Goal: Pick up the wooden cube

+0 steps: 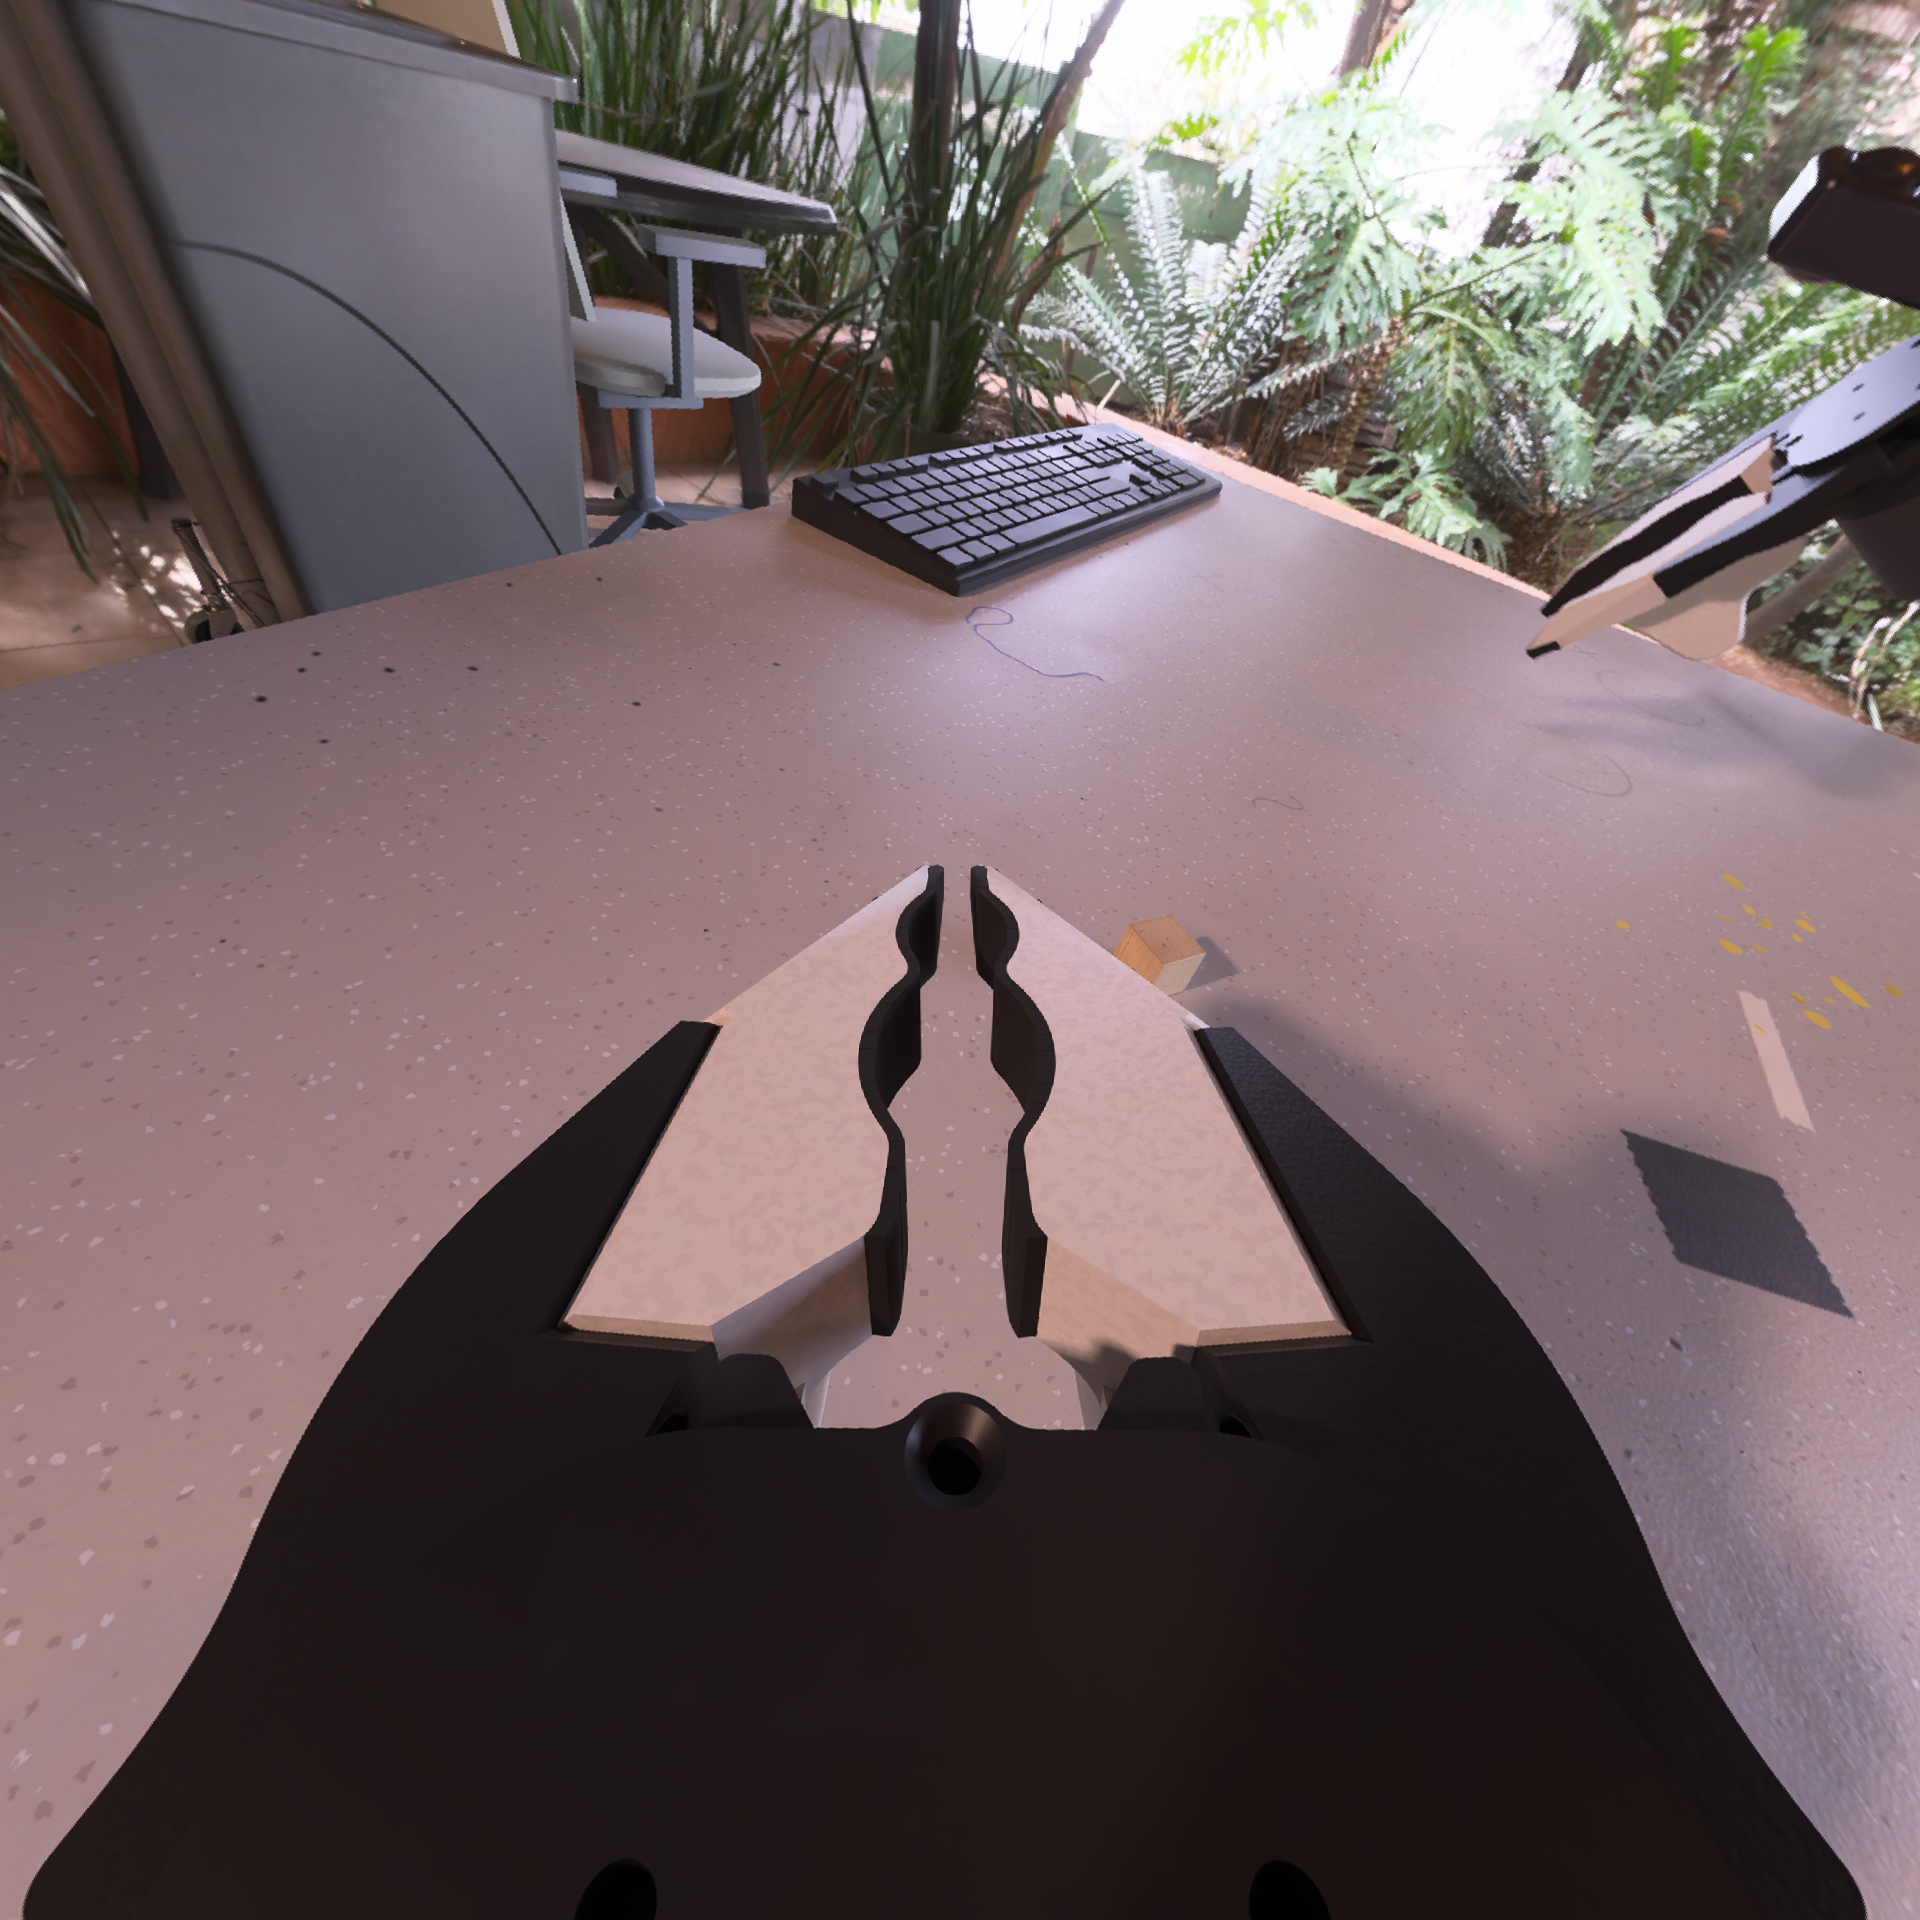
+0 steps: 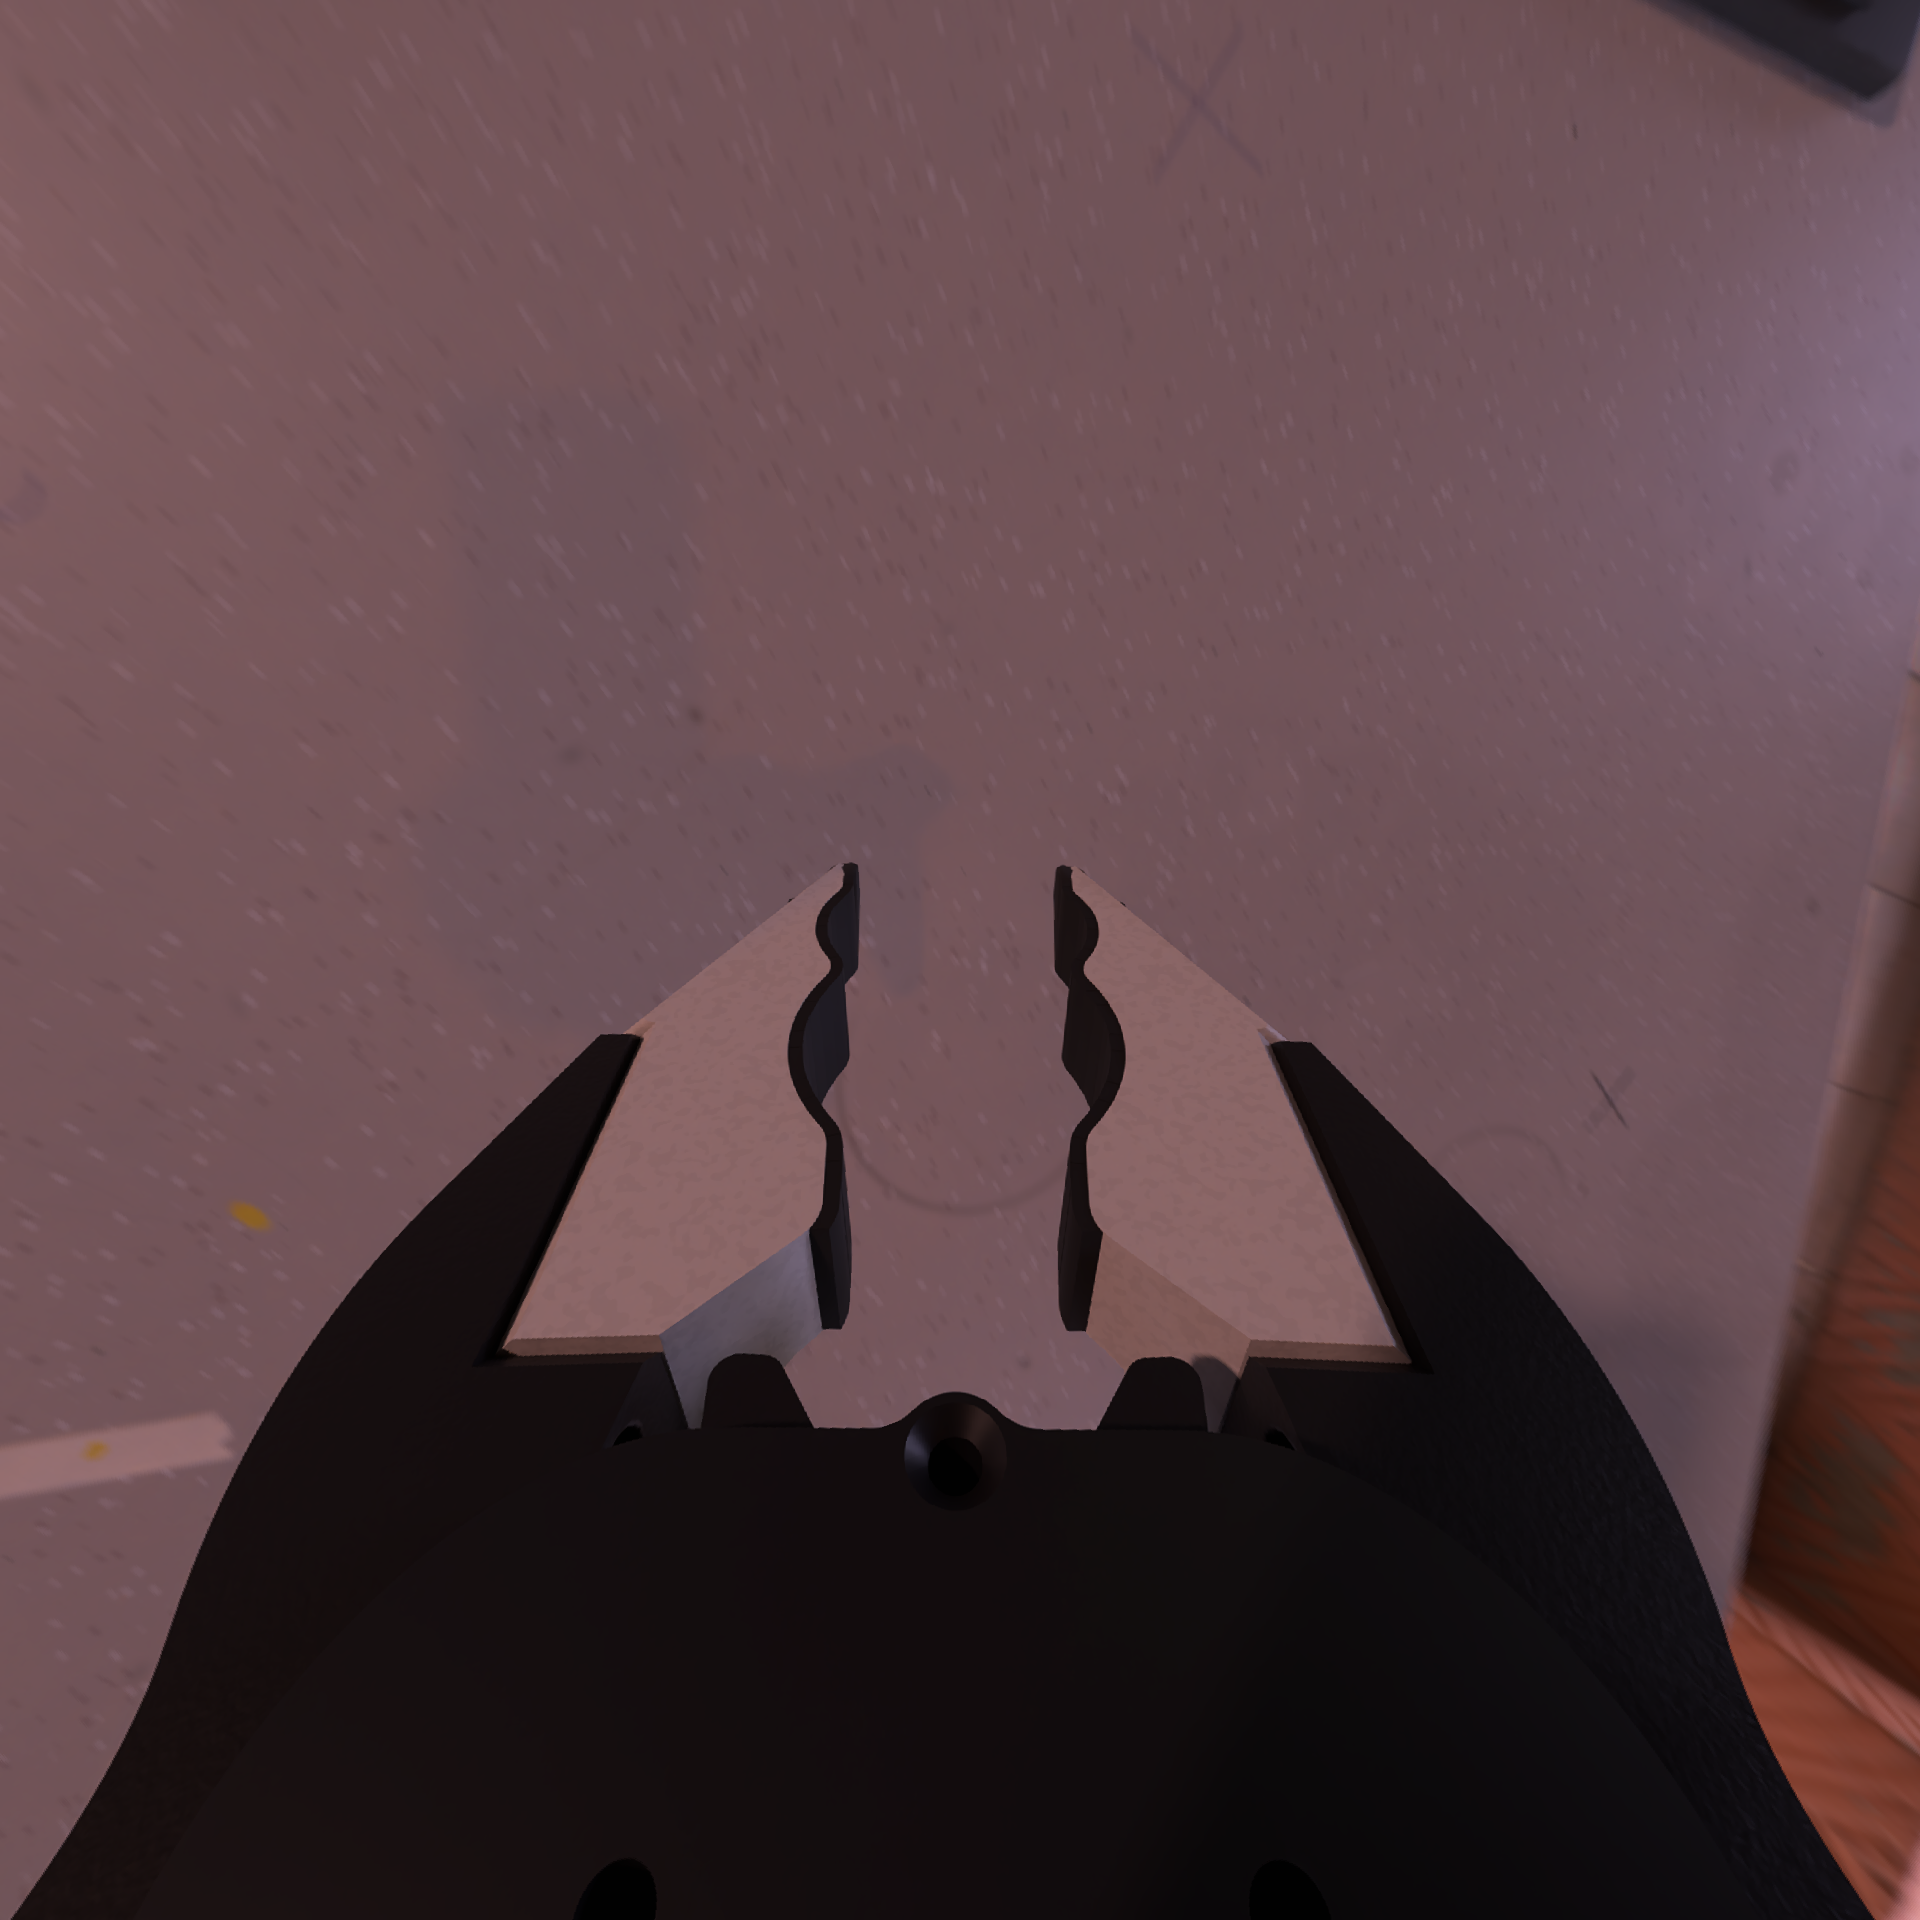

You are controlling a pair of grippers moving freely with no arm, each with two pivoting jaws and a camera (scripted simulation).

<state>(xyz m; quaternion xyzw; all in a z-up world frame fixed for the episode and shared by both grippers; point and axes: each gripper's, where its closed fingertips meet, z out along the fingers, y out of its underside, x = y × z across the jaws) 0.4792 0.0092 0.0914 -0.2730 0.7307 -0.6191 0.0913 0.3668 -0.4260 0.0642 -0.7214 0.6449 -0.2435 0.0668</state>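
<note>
Speckled pinkish-grey laminate is covering the bench [image 1: 623, 831], which is standing in a room with tall green plants behind it. Over this surface the left hand-held gripper [image 1: 954, 875] is hovering with its two pale fingers drawn almost together, only a thin slit showing between the dark wavy pads, and nothing is sitting between them. The wooden cube [image 1: 1162, 954] is lying on the bench just beside the right finger, slightly behind its tip and outside the jaws; whether it is touching the finger cannot be told. Farther out, a black keyboard [image 1: 1006, 501] is resting near the far edge of the bench, with faint blue pen scribbles between it and the fingers. To the right, yellow paint flecks [image 1: 1766, 935], a pale strip of tape [image 1: 1775, 1060] and a dark square patch [image 1: 1737, 1224] are marking the surface. A grey cabinet [image 1: 343, 312] and an office chair [image 1: 665, 364] are standing beyond the bench on the left. The right hand-held gripper [image 1: 1543, 634] [image 2: 954, 871] is hanging above the bench's far right side, well apart from the cube; in its own view its fingers are standing clearly apart and holding nothing, pointing down at bare bench.
</note>
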